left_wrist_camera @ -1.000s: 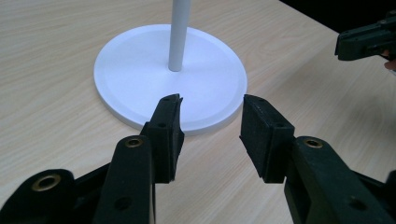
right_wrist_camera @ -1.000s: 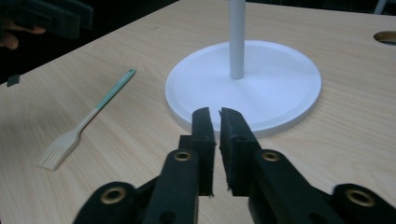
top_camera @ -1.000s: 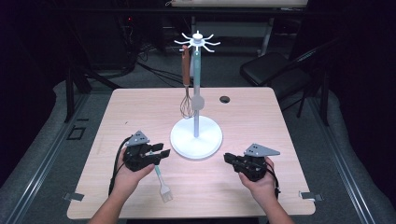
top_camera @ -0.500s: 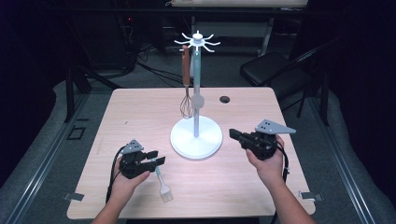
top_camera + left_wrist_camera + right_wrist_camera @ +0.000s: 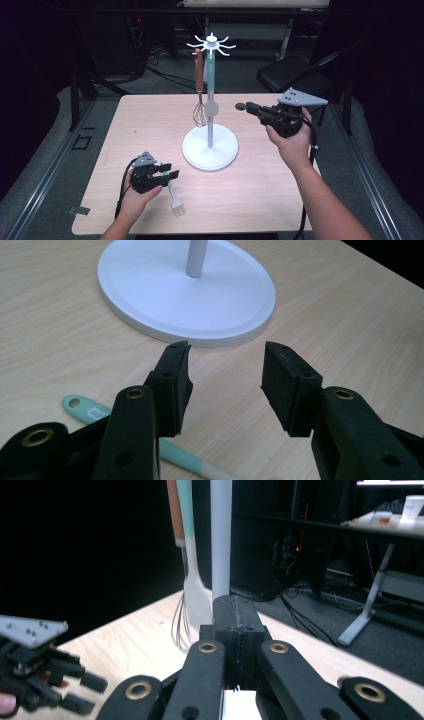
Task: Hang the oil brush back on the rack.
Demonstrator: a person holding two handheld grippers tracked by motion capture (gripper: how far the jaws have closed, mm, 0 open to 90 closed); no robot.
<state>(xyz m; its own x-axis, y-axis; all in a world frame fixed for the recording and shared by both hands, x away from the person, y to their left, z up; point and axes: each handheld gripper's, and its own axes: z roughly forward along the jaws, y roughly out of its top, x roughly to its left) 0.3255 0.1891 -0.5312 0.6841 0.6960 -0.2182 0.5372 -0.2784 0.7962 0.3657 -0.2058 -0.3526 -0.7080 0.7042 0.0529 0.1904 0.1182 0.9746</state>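
A white hook stand (image 5: 210,149) stands mid-table, its base (image 5: 185,290) just beyond my left jaws. From its top hang a brown-handled whisk (image 5: 199,95) and a mint-handled white spatula (image 5: 196,595). A mint-handled brush (image 5: 174,197) lies on the table, its handle (image 5: 85,410) under my left gripper's left jaw. My left gripper (image 5: 170,170) is low over the table; its jaws have just been opening and stand open (image 5: 225,352) with nothing between them. My right gripper (image 5: 250,106) is raised right of the pole (image 5: 220,535), shut and empty (image 5: 234,605).
A small black disc (image 5: 240,106) lies on the table behind the stand, near my right fingertips. The wooden table (image 5: 280,200) ends close to the person. A dark chair (image 5: 285,75) and cables sit beyond the far edge.
The right hand has lifted from the table's front right up toward the stand's pole, jaws staying shut. The left gripper has sunk a little over the brush handle.
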